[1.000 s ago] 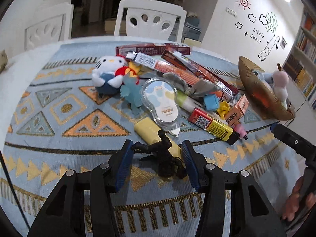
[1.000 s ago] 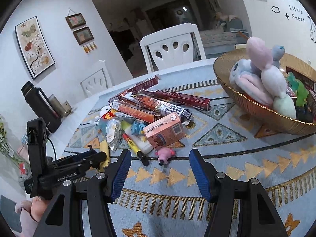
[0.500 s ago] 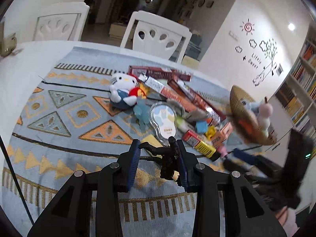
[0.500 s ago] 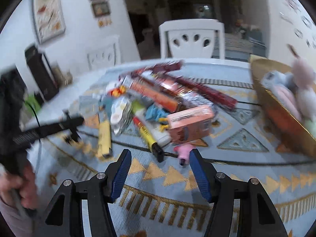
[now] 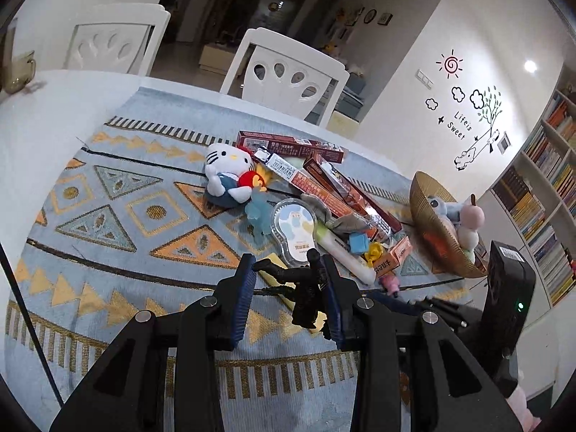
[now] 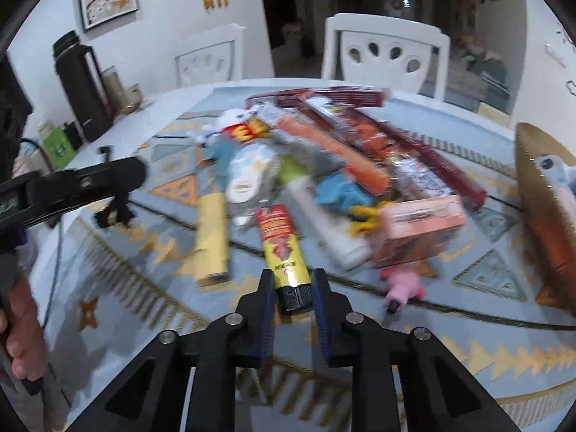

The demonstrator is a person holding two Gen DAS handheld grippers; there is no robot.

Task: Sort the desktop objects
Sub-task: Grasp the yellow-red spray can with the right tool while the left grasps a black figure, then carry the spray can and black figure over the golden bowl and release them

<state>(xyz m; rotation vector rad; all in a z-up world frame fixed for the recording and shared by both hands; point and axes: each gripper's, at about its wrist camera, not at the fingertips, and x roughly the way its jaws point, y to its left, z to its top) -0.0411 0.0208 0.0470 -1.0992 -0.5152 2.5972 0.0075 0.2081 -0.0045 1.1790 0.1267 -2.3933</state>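
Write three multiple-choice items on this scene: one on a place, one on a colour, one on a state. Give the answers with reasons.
1. Where do the pastel plush toys lie?
A. in the golden woven basket
B. on a chair
C. under the boxes

2. What colour is the small jointed figurine in the left tongs?
A. pink
B. black
C. white

3. The right tongs are:
A. wide open
B. out of view
C. shut on the yellow-and-red tube with a black cap

Answers: A, the toys sit inside the basket's rim; B, the figurine is dark all over; C, both pads press the cap end.

Both wrist views tilt down, close over patterned cloth; share object pile.
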